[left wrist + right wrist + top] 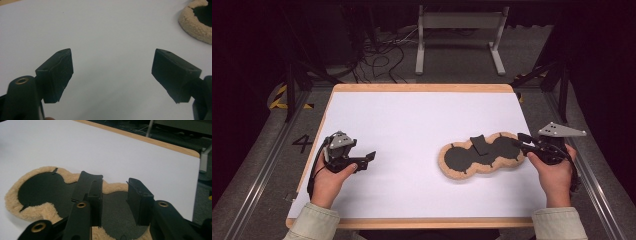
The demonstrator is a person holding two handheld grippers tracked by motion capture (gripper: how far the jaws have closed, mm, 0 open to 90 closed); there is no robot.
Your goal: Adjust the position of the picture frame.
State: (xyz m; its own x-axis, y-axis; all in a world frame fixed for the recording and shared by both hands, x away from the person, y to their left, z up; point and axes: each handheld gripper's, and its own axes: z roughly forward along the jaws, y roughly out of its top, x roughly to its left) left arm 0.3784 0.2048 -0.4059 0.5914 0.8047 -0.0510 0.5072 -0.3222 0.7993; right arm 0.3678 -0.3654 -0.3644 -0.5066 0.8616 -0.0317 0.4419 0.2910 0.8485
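Plainly, the work has hardly begun. In the high view, the peanut-shaped pad of tan fleece with a black lining (482, 157) lies flat on the white-topped counter with a wooden edge (412, 120), towards the person's right, with a small black flap (480, 144) folded up over its narrow waist. The right claw (518, 142) sits at the pad's right-hand end, its black tips over the fleece rim; from here I cannot tell whether they touch it. The left claw (371, 156) hangs well apart from the pad, over bare white surface on the left side.

In the left gripper view, the left claw (112, 72) is spread wide with nothing between its jaws — just white counter (105, 30) below, and a curve of the fleece pad (192, 25) far off in the upper right corner.

In the right gripper view, the right claw (115, 200) is parted to a middling width, astride the near lobe of the pad (37, 192), one jaw close by the black flap (86, 182). The pads press on nothing I can see, so the pad looks not yet gripped.

Judging from this — the approach on the right is done; the closing, the lifting or folding, and any part for the left hand are all left.
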